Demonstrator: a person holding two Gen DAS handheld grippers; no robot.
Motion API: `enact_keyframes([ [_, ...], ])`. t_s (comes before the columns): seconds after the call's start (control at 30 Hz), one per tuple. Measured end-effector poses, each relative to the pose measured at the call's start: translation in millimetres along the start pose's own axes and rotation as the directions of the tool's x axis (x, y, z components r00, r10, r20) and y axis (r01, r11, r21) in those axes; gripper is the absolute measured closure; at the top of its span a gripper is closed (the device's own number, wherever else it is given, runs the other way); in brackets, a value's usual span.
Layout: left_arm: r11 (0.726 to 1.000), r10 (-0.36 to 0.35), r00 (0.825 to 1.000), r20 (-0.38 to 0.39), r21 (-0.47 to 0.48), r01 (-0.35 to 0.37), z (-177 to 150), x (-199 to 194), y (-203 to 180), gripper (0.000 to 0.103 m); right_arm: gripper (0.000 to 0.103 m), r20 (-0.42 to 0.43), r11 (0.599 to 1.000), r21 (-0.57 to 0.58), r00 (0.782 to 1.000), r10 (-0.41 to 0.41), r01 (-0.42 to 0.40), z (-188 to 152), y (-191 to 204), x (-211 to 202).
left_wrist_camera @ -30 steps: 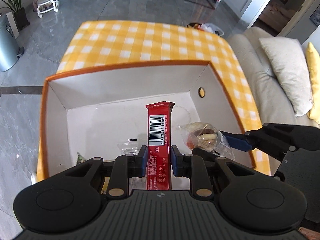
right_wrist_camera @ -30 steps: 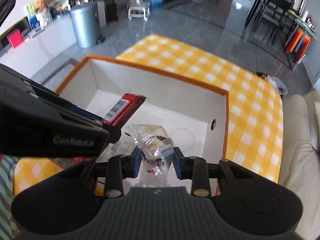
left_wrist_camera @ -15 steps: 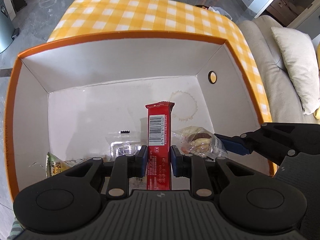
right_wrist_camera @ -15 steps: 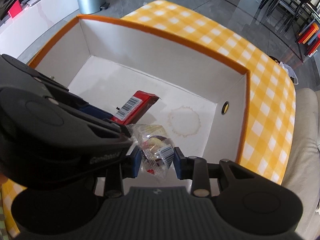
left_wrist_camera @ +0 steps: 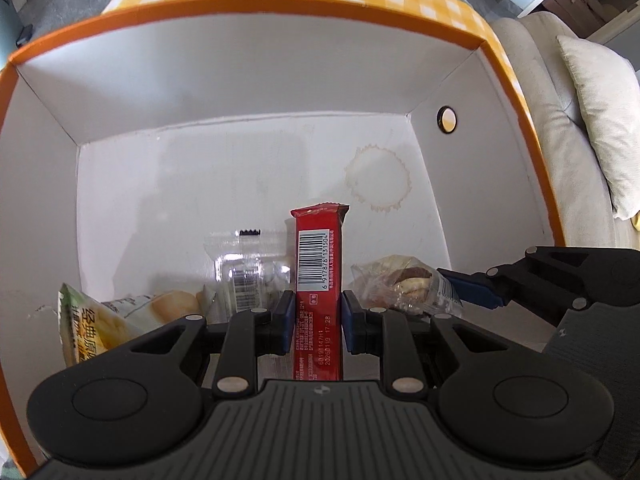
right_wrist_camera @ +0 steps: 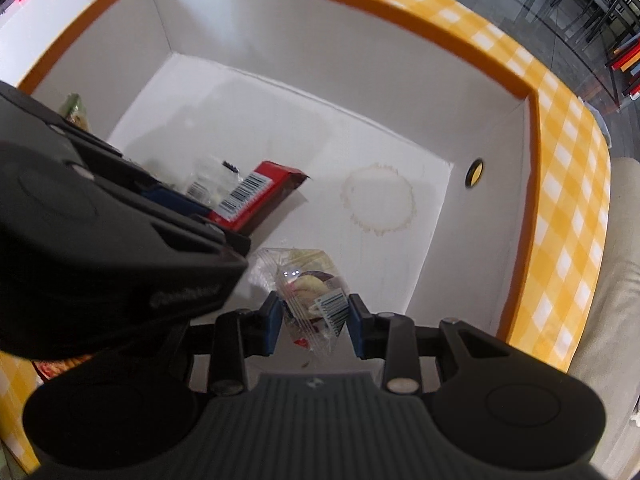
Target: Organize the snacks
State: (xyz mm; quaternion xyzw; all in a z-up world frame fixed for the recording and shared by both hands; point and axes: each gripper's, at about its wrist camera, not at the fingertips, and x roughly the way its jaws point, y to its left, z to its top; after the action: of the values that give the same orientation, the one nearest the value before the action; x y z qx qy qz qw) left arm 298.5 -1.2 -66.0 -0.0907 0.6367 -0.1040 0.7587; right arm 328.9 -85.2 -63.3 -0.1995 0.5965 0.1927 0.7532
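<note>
My left gripper (left_wrist_camera: pixel 318 316) is shut on a red snack bar (left_wrist_camera: pixel 319 256) with a barcode, held low inside the white box with an orange rim (left_wrist_camera: pixel 240 4). My right gripper (right_wrist_camera: pixel 314 322) is shut on a clear packet of mixed nuts (right_wrist_camera: pixel 312 300), also inside the box, just right of the left gripper. The packet shows in the left wrist view (left_wrist_camera: pixel 404 284), the red bar in the right wrist view (right_wrist_camera: pixel 256 196). A clear wrapped snack (left_wrist_camera: pixel 244 280) and a green-and-white pastry packet (left_wrist_camera: pixel 108 316) lie on the box floor at the near left.
The box sits on a table with a yellow checked cloth (right_wrist_camera: pixel 568 184). A round stain (left_wrist_camera: pixel 378 182) marks the box floor, and a small hole (left_wrist_camera: pixel 447 119) is in the right wall. A beige sofa with cushions (left_wrist_camera: pixel 592 112) stands to the right.
Both grippers have moved down and forward into the box with their snacks still held. The box walls now fill both views.
</note>
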Motion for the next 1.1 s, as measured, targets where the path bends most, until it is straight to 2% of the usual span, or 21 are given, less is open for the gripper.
enact_keyframes([
  [0.2, 1.000, 0.009, 1.000, -0.014, -0.006, -0.010, -2, 6, 3, 0.077, 0.070, -0.011, 0.999, 0.040, 1.000, 0.014, -0.013, -2, -5, 2],
  [0.23, 1.000, 0.009, 1.000, -0.012, -0.006, -0.009, -2, 5, 3, 0.076, 0.068, -0.010, 0.999, 0.038, 1.000, 0.011, -0.010, -2, -5, 1],
  [0.47, 1.000, 0.016, 1.000, 0.005, 0.015, -0.016, -6, -7, 1, 0.061, 0.058, 0.006, 1.000, 0.019, 1.000, -0.002, 0.002, 0, -5, -4],
  [0.57, 0.999, 0.018, 0.999, 0.026, 0.032, -0.019, -8, -18, -1, 0.058, 0.052, 0.012, 1.000, 0.015, 1.000, 0.001, -0.002, 2, -2, -11],
  [0.73, 0.998, 0.007, 0.997, 0.076, 0.067, -0.012, -11, -41, -5, 0.049, 0.043, 0.028, 1.000, 0.003, 0.999, -0.021, 0.021, 2, 1, -27],
  [0.87, 0.996, -0.005, 0.992, 0.126, 0.088, -0.007, -16, -61, -8, 0.048, 0.042, 0.057, 1.000, 0.012, 0.998, -0.028, 0.027, -2, -1, -43],
  [1.1, 0.982, 0.017, 0.957, 0.290, 0.174, -0.070, -38, -98, -25, 0.048, 0.041, 0.173, 0.993, 0.110, 0.984, -0.050, 0.031, -21, -8, -76],
])
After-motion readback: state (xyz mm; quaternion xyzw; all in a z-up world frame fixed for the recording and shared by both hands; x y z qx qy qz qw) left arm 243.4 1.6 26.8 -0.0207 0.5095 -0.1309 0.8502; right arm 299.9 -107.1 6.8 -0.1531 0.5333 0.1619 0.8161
